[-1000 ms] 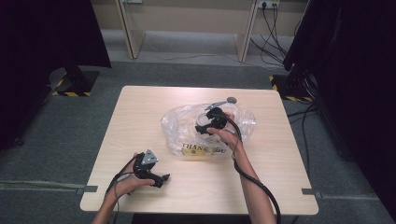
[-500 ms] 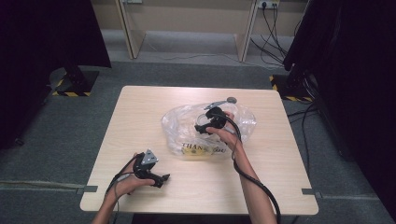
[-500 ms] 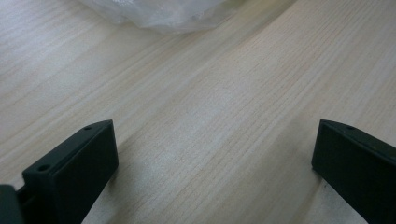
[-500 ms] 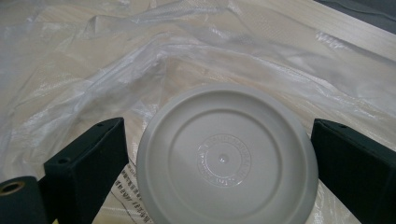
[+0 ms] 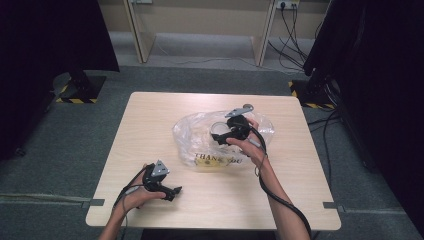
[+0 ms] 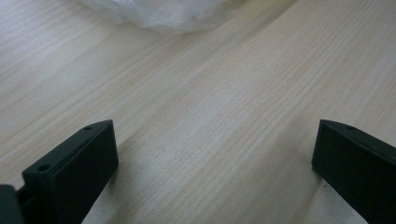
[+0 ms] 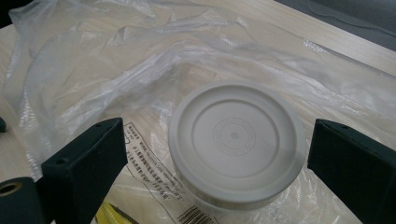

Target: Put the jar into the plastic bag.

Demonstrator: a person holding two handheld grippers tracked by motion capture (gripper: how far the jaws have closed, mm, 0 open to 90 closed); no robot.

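Against the view from a second earlier, I saw little change: one light wooden table (image 5: 150, 120) carried one clear plastic bag (image 5: 192, 137) printed "THANK YOU", and my right gripper (image 5: 223, 138) had shifted only slightly over it. That right gripper's jaws stood wide apart on either side of the single white round lidded container (image 7: 236, 144) sitting on the bag, touching neither side of it that I could see. My left gripper (image 5: 172, 192) rested near the table's near-left edge, well apart from the bag, jaws spread wide over bare wood.
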